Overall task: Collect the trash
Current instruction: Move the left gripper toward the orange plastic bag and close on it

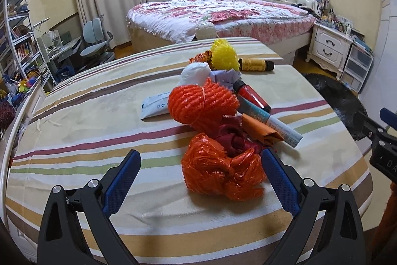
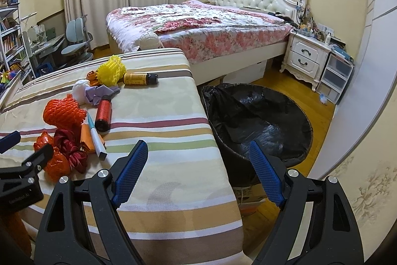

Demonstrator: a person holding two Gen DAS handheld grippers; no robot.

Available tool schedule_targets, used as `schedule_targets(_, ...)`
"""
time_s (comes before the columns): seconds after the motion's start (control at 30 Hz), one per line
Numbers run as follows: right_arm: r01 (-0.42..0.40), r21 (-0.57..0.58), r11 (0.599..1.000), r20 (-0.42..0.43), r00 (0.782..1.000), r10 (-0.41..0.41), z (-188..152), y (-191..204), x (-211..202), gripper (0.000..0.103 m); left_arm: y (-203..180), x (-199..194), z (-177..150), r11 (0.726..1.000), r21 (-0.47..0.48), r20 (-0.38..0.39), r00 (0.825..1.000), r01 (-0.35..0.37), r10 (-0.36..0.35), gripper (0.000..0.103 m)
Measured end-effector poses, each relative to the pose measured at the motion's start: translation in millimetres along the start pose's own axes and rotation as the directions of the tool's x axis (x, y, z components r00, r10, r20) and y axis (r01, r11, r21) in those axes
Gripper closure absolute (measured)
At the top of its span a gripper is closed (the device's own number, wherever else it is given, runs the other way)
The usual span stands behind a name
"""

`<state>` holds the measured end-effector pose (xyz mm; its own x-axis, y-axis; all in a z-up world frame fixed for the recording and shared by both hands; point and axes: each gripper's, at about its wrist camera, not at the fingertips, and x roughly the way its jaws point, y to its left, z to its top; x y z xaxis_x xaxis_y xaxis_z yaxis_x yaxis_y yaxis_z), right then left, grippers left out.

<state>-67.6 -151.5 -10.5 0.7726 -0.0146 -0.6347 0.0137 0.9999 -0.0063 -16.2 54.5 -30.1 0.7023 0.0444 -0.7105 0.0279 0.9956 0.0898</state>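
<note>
A pile of trash lies on a striped cloth surface (image 1: 86, 131). Nearest is a crumpled orange plastic bag (image 1: 218, 165), between the fingers of my open left gripper (image 1: 201, 155), closer to the right finger. Behind it lie a dark red ribbon (image 1: 233, 140), an orange foam net (image 1: 201, 103), a white tube (image 1: 278, 126), a red bottle (image 1: 250, 93), white and purple wads, a yellow foam net (image 1: 223, 54) and a yellow bottle (image 1: 255, 65). My right gripper (image 2: 196, 153) is open and empty above the surface's right edge, next to a bin lined with a black bag (image 2: 258, 116).
A white sachet (image 1: 155, 107) lies left of the orange net. A bed with a floral cover (image 2: 198, 24), a white nightstand (image 2: 307, 58) and plastic drawers (image 2: 337, 76) stand behind. A desk, chair and bookshelf (image 1: 19, 41) are at the left.
</note>
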Motion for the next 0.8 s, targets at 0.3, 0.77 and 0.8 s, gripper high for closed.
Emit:
schedule_targets(0.3,-0.012,-0.004,1.0,-0.012,1.0,0.012,-2.5,4.0,4.6,0.021,28.6,7.1,-13.0,0.998,-0.039,-0.046,0.998,-0.038,0.037,0.008)
schedule_targets(0.77,-0.023,-0.025,0.999,-0.027,0.999,0.023,-6.9,13.1,7.8,0.021,48.0,13.2,-19.3,0.995,-0.1,-0.078,0.997,0.011,-0.019,0.008)
schedule_targets(0.8,-0.023,-0.025,0.999,-0.027,0.999,0.022,-6.8,12.9,7.9,0.021,48.4,14.3,-19.3,0.995,-0.102,-0.081,0.996,0.013,-0.022,0.008)
